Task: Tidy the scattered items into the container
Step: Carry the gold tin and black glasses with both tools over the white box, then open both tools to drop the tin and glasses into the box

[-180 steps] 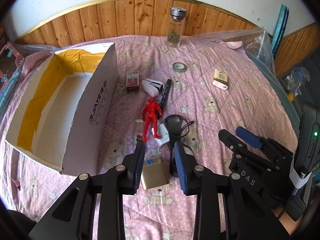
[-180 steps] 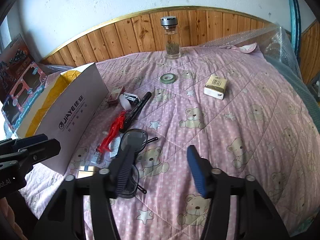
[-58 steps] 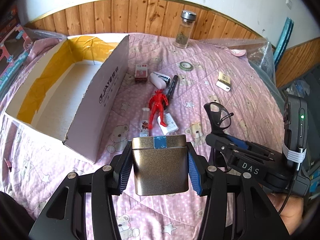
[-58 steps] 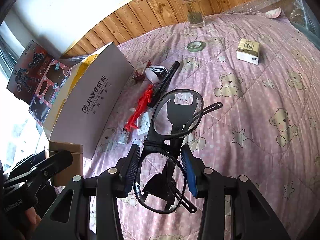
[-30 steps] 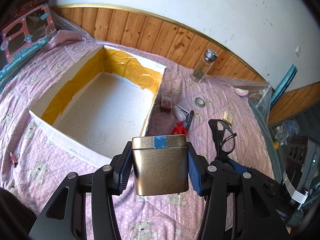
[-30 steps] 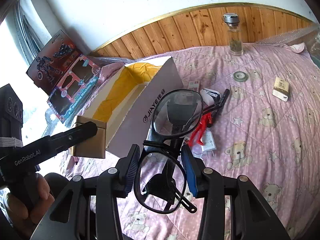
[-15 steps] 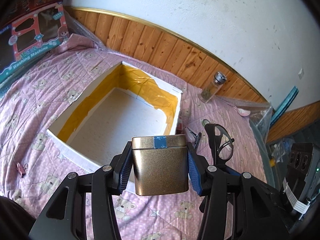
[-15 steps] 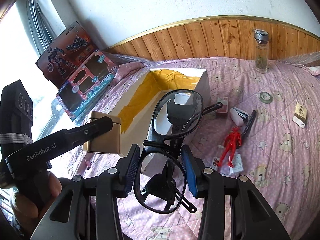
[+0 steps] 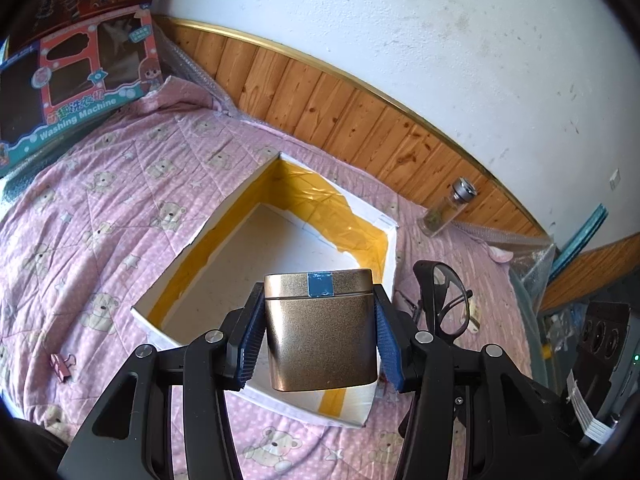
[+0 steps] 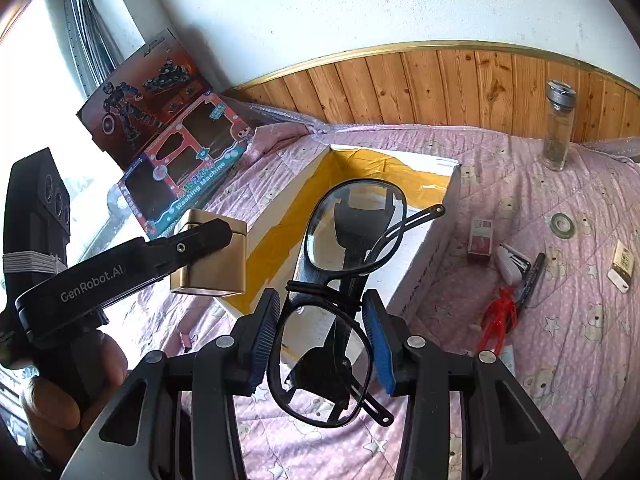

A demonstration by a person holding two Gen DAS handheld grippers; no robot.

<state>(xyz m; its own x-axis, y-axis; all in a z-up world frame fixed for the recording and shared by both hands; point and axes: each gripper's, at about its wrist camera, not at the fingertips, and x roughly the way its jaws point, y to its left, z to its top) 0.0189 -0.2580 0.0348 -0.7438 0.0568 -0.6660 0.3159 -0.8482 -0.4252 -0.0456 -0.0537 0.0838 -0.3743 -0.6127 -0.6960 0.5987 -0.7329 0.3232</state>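
One cardboard box [image 9: 224,216] sits on the bed, two toy boxes [image 10: 182,160] lean by the wall (one red-brown, one pink and teal), and two grippers [image 9: 319,322] are up. One gold tin [image 9: 320,328], one pair of glasses [image 10: 340,300], one glass jar [image 10: 558,128], one red figure [image 10: 498,320], one marker [image 10: 530,278], one tape roll [image 10: 563,224], one pink binder clip [image 9: 62,365].

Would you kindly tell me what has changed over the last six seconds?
The left gripper took hold of the gold tin, the right gripper the glasses; both were carried up toward the cardboard box. The red figure, marker and jar stayed put.
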